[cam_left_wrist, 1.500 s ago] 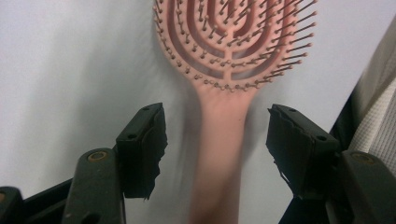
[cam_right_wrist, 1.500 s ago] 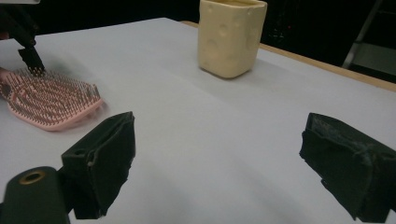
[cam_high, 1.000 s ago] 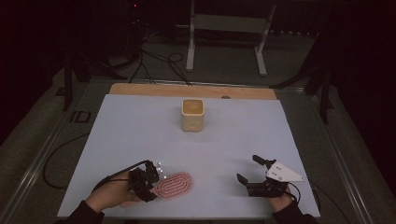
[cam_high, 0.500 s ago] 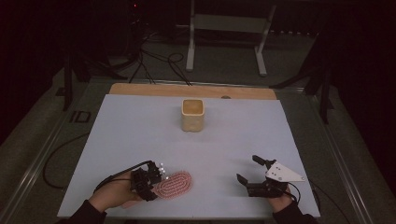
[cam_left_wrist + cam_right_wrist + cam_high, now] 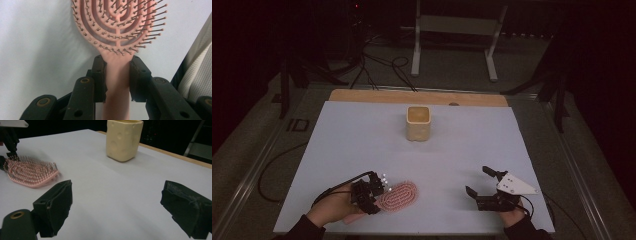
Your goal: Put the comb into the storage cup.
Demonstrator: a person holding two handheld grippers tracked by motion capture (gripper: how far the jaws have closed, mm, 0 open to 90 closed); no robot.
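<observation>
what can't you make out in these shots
- Inside of the cream cup: the high view shows the mouth but the bottom is too dim; in the right gripper view the top edge cuts off its rim.
- Hairbrush handle end: cut off by the bottom edge of the left gripper view; in the high view the left gripper and hand cover it.
- Brush head tip: cut off by the top edge of the left gripper view.
- Floor beyond the table: too dark.

Dim room beyond an evenly lit table (image 5: 362,135); soft shadows, and close foreground looks perhaps slightly blurred.
</observation>
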